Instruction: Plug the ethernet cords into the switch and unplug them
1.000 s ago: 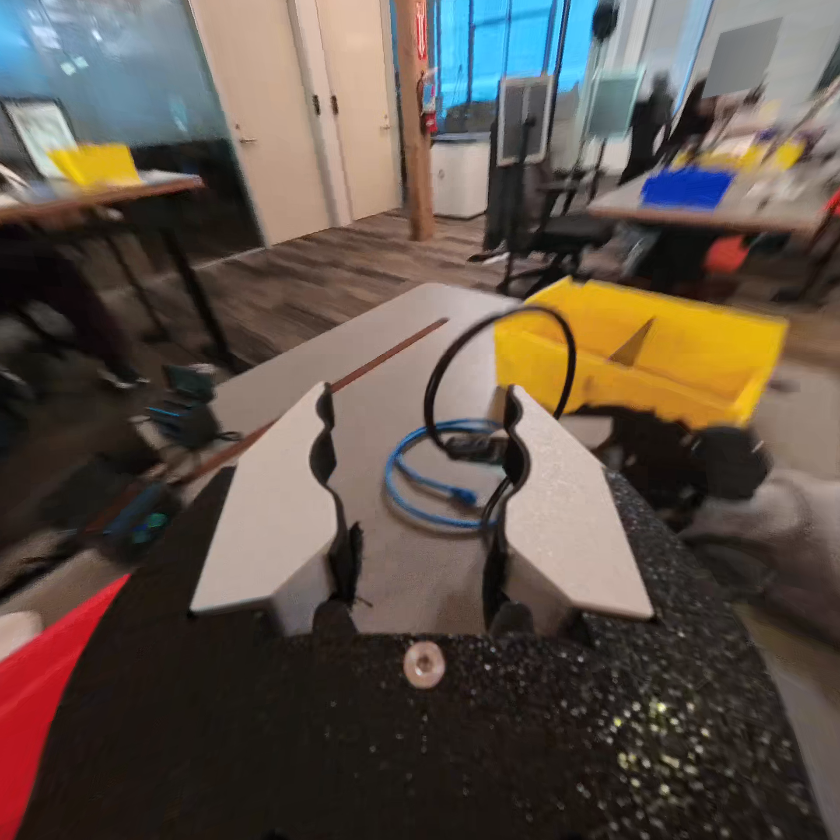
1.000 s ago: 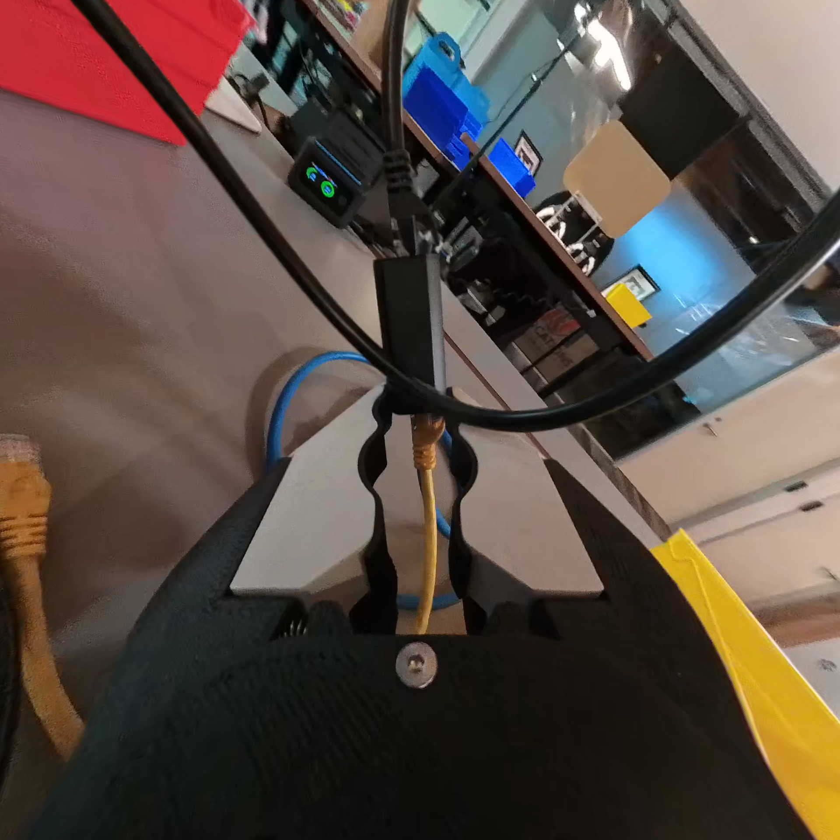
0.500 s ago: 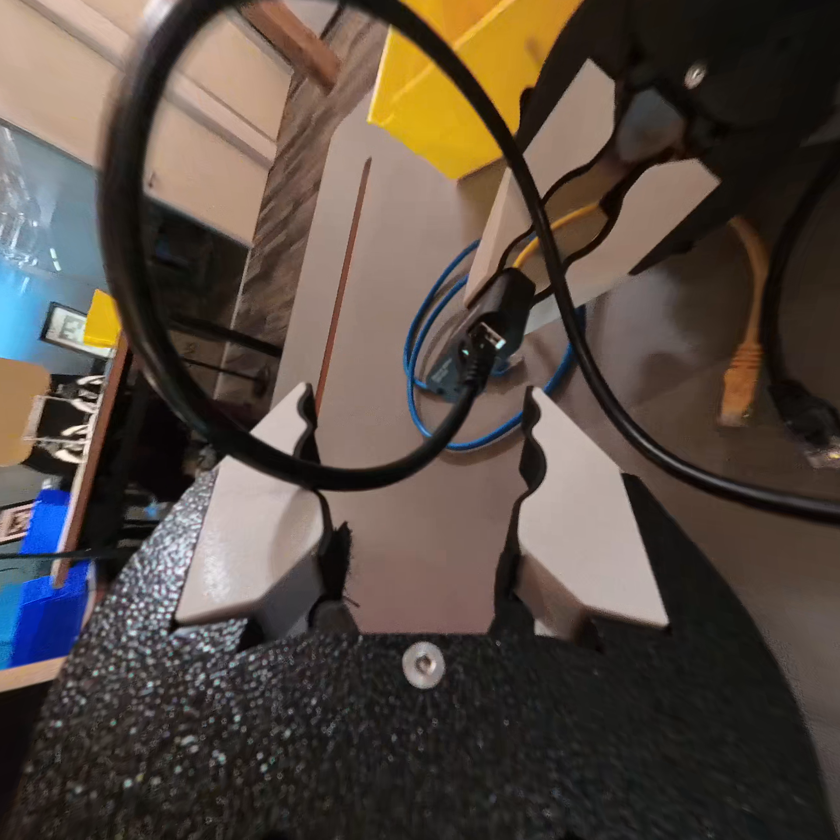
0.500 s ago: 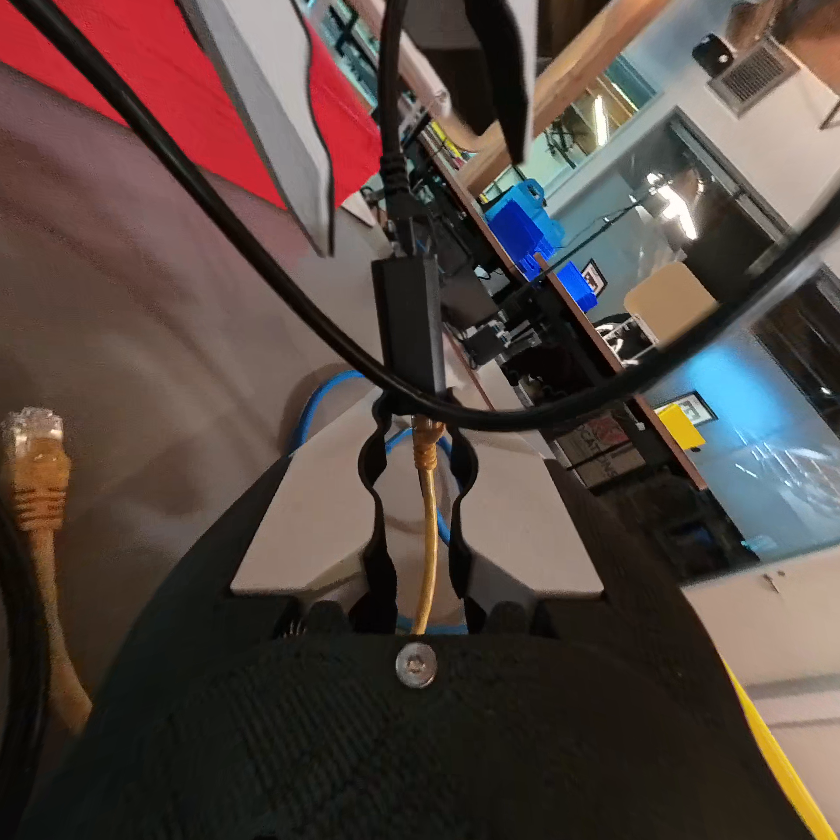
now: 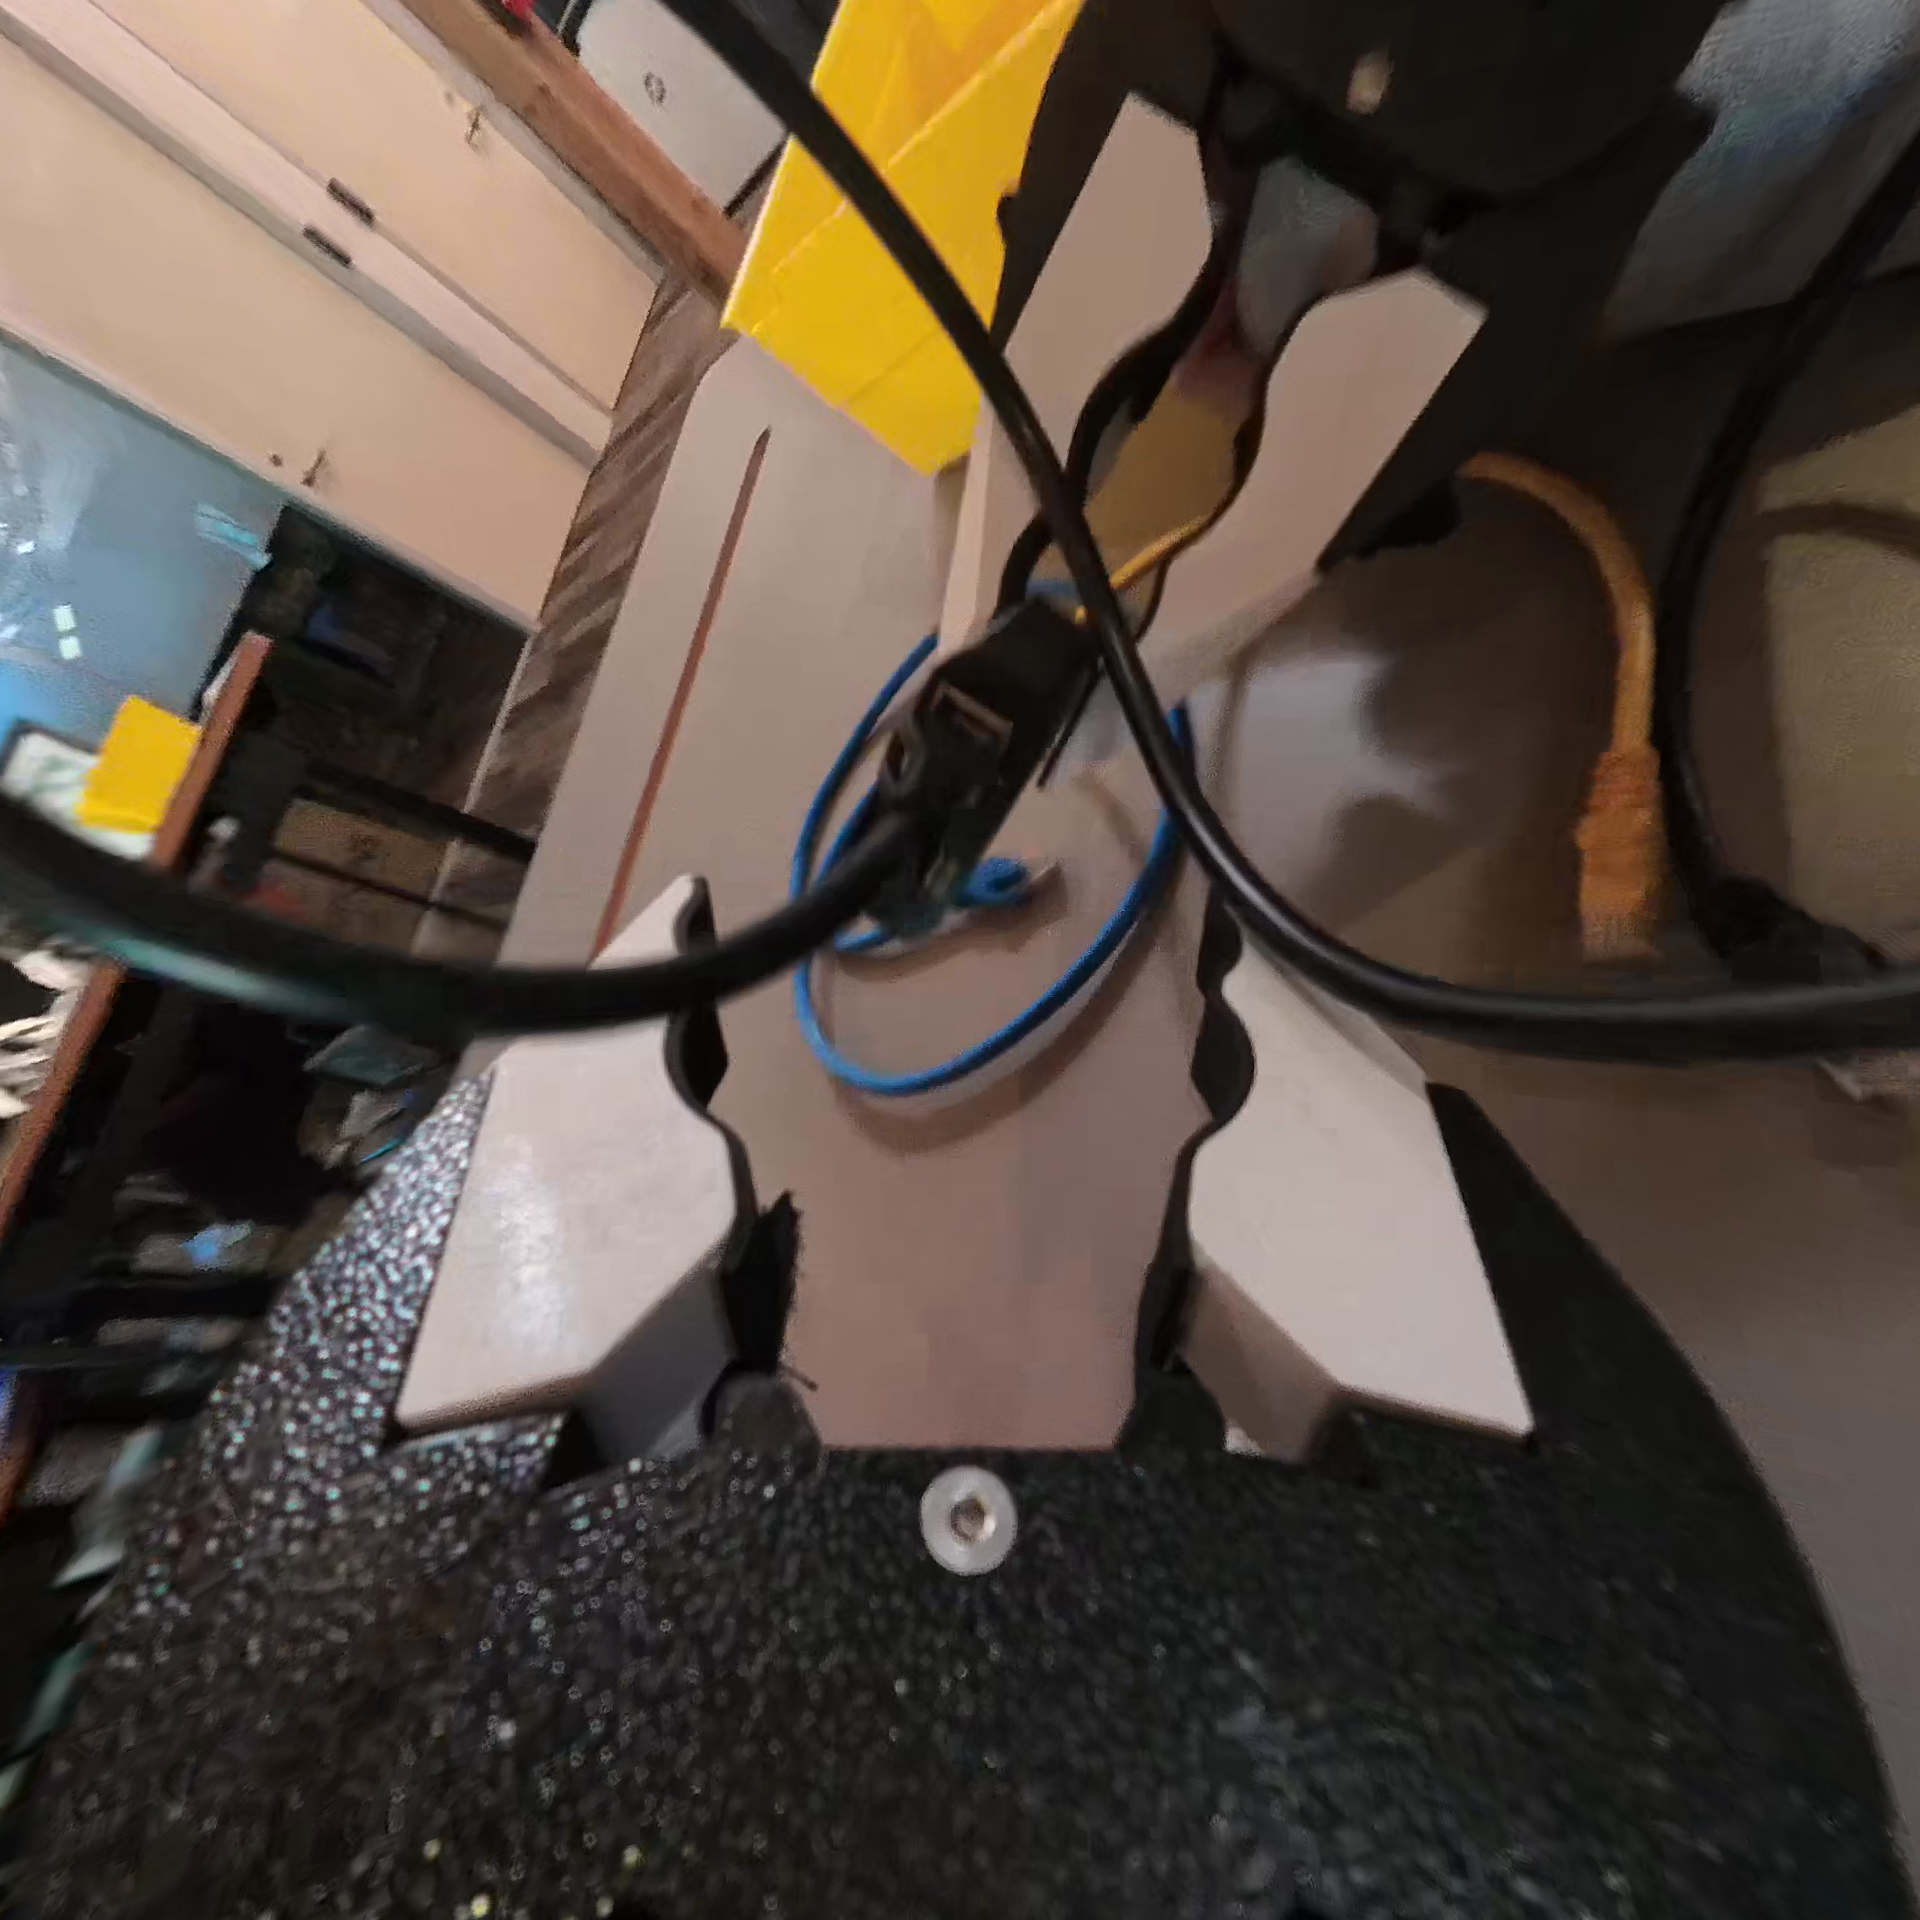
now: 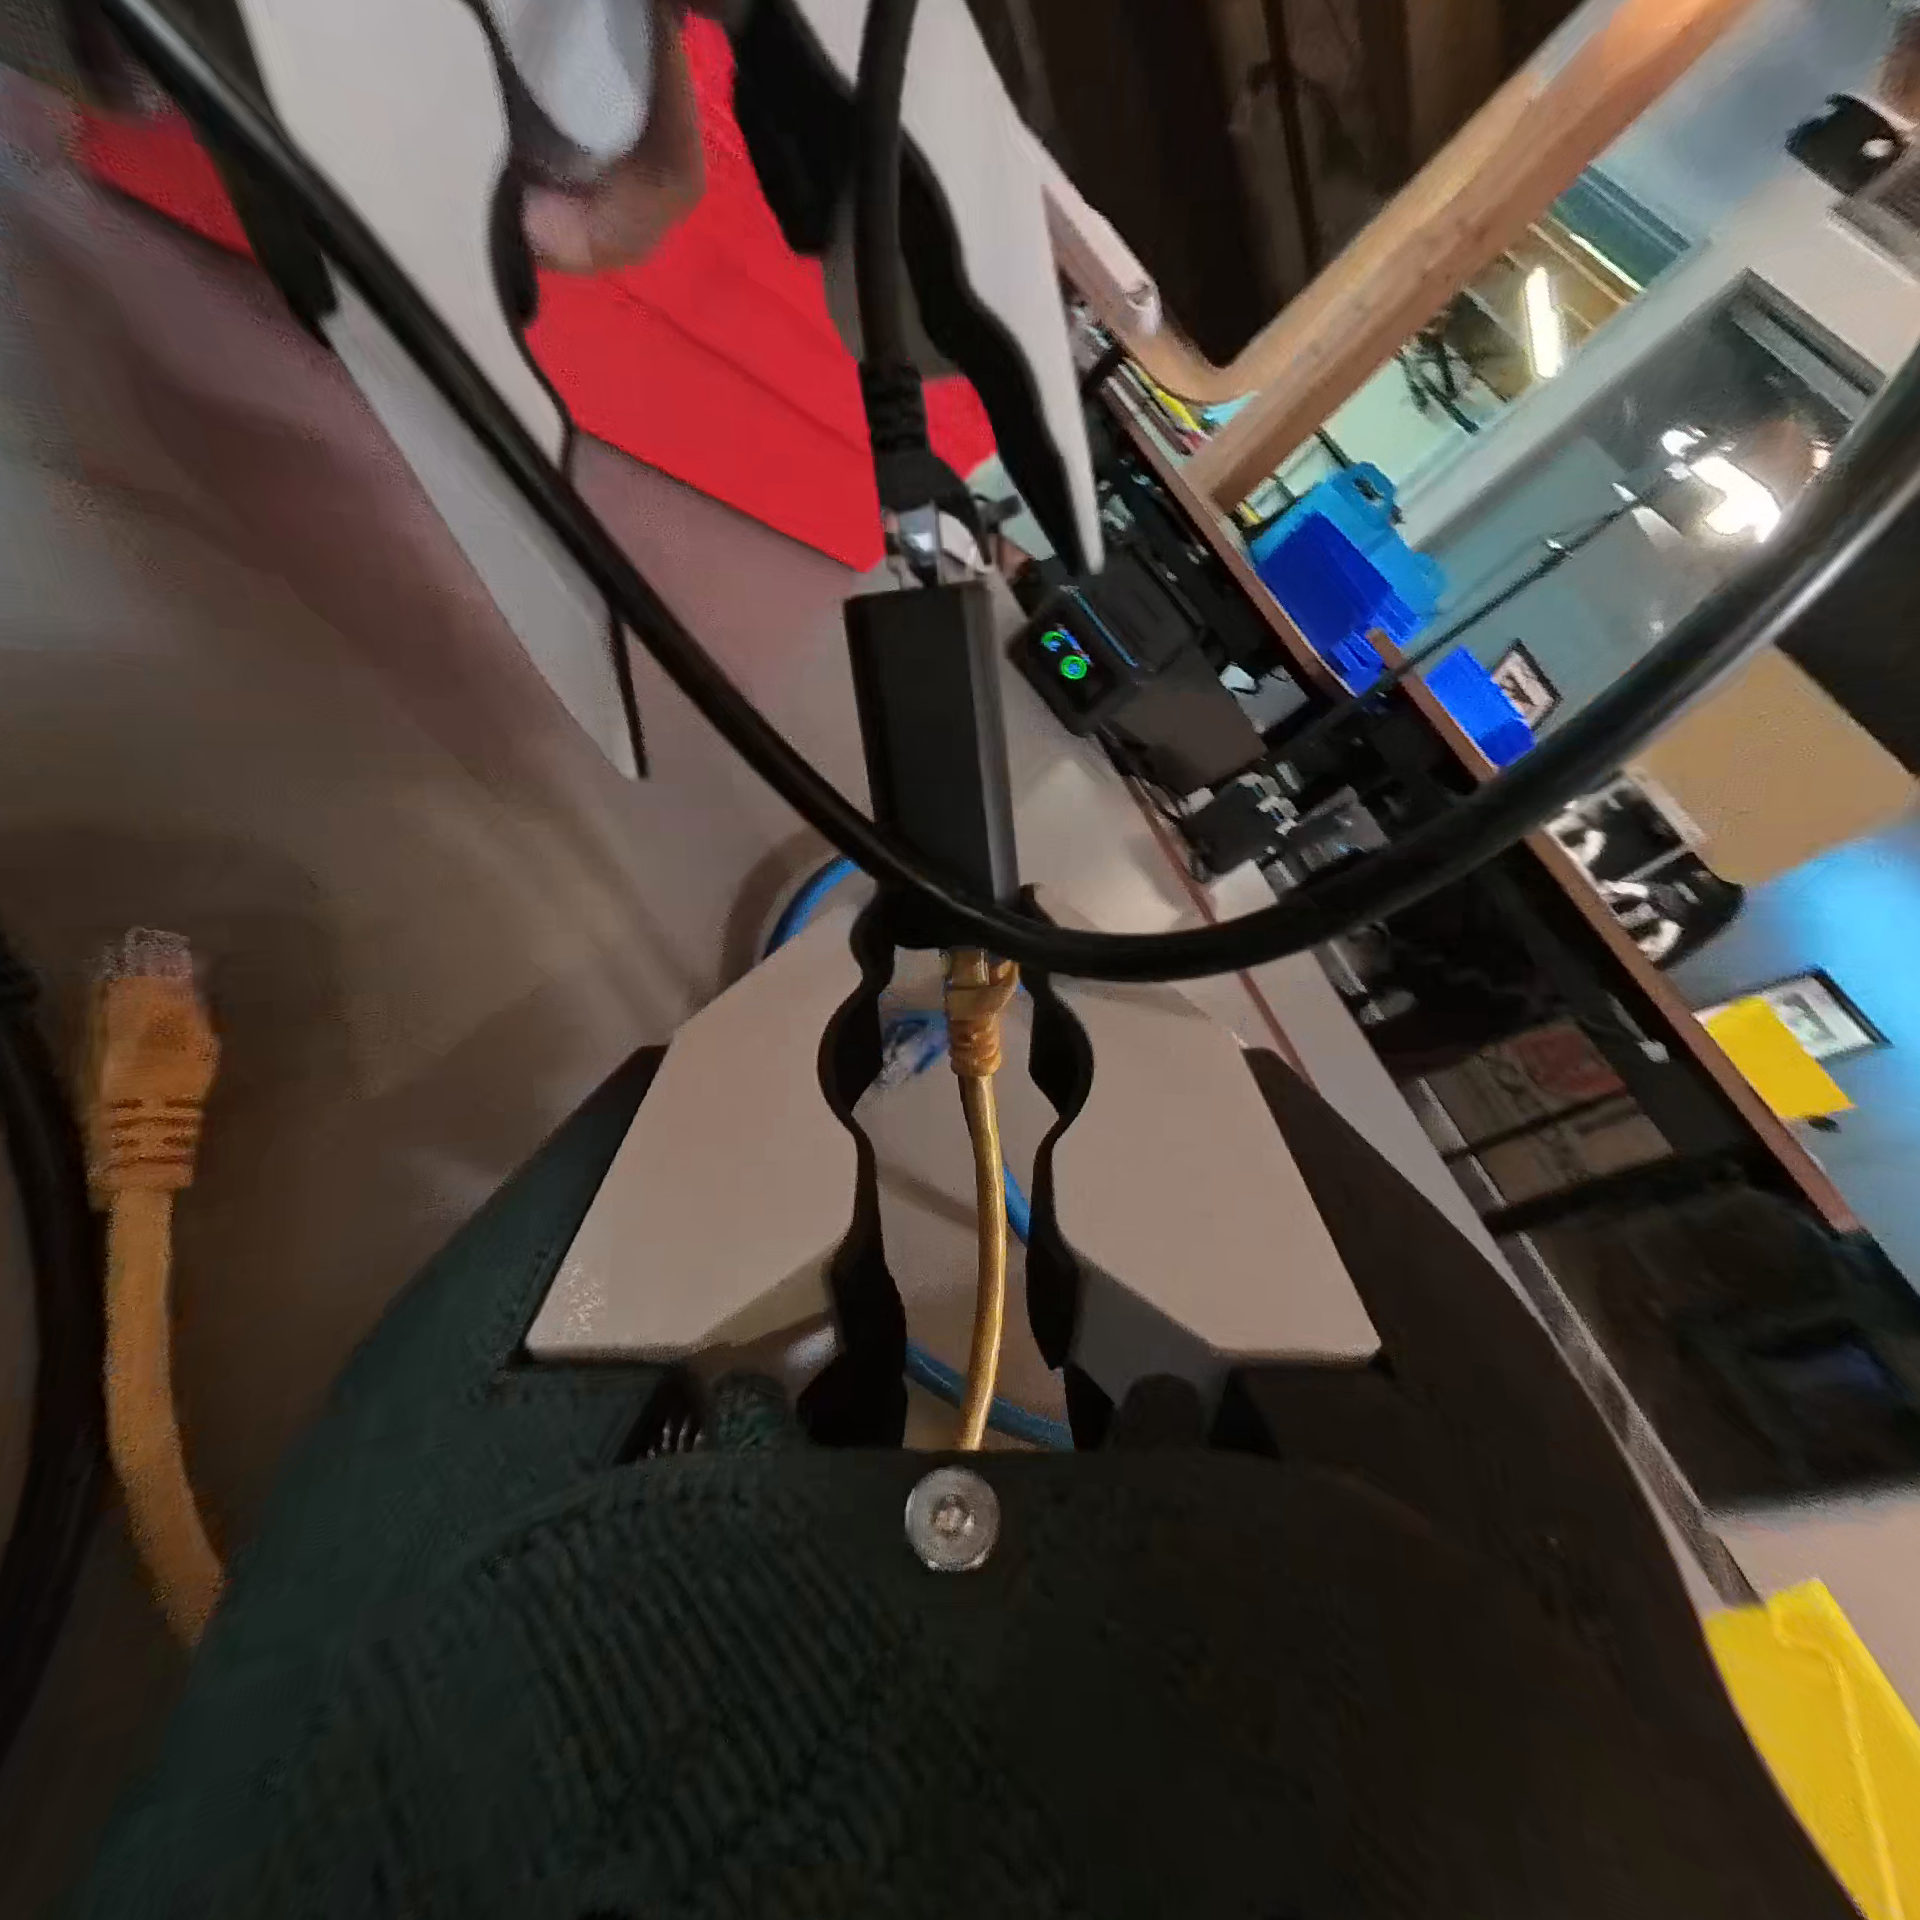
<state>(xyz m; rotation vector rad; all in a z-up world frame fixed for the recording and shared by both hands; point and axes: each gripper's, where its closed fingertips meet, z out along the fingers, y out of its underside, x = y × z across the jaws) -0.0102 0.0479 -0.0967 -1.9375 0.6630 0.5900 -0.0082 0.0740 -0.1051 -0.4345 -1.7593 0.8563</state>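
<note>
My right gripper (image 6: 951, 925) is shut on a small black switch (image 6: 935, 748) and holds it above the grey table (image 6: 312, 831). A thin yellow cord (image 6: 977, 1039) is plugged into its near end and runs back between my fingers. A black cord (image 6: 899, 416) is plugged into its far end. My left gripper (image 5: 951, 914) is open and faces the switch (image 5: 977, 748); its fingers (image 6: 1018, 312) stand on either side of the black cord's plug, apart from it. A blue cord (image 5: 987, 1060) lies coiled on the table below. A loose yellow plug (image 6: 145, 1039) lies at the left.
A yellow bin (image 5: 894, 260) stands on the table behind my right gripper (image 5: 1122, 582). The black cord loops widely (image 5: 1351, 987) across both views. A black device with green lights (image 6: 1070, 655) sits at the table's far edge. A red surface (image 6: 707, 343) lies behind my left gripper.
My left gripper has swung down from facing the room and closed in on the switch, still open. My right gripper keeps its hold on the switch with the yellow cord plugged in.
</note>
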